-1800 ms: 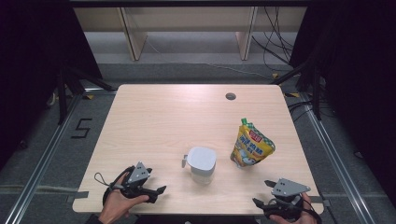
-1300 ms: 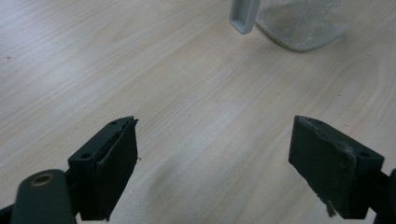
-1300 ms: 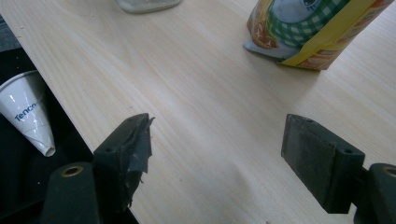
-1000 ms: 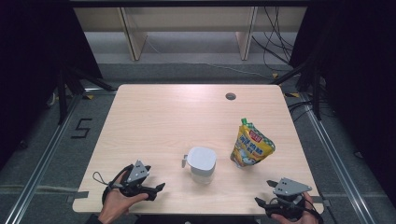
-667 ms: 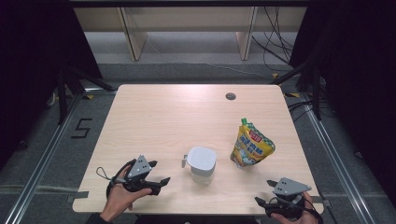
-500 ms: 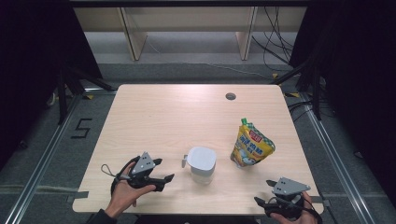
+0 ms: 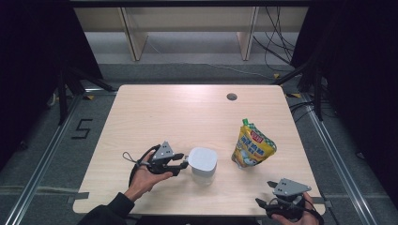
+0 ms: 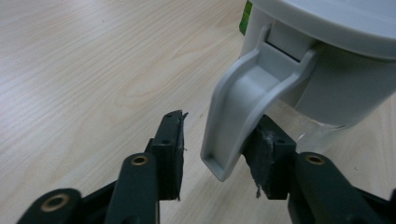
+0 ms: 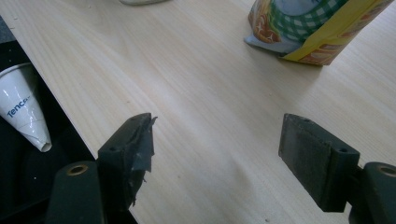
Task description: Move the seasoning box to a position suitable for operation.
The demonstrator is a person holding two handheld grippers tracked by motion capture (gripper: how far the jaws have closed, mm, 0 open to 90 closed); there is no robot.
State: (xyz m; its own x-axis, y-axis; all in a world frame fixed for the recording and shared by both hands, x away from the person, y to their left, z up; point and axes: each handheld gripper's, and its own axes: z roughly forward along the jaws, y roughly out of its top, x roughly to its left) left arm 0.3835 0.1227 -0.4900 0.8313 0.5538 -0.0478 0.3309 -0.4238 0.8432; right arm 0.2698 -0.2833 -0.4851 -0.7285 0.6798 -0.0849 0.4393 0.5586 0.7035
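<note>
Left gripper [image 7: 182,164] sits low centre-left of the high view, tips just at the left side of the white lidded jug [image 7: 202,164], which stands on the table [image 7: 155,112] a little below centre frame. In the left gripper view the jug's grey handle [image 8: 243,112] hangs down between the two black jaws: long axis runs top right to bottom centre of that frame, roughly upright on the jug. Jaws have just been closing around it; the right-hand pad lies against or just behind the handle, the left-hand pad stands clear with a visible gap, so no grip yet, about half open. Judgement: the coming move turns on that gap, handle centred enough, a further squeeze should seat both pads. Left hand is by far the nearer. Right gripper [image 7: 281,199] rests at the bottom right edge, well apart from the jug, jaws wide and empty over bare wood; yellow snack pouch [image 7: 253,149] upright to the right of the jug
</note>
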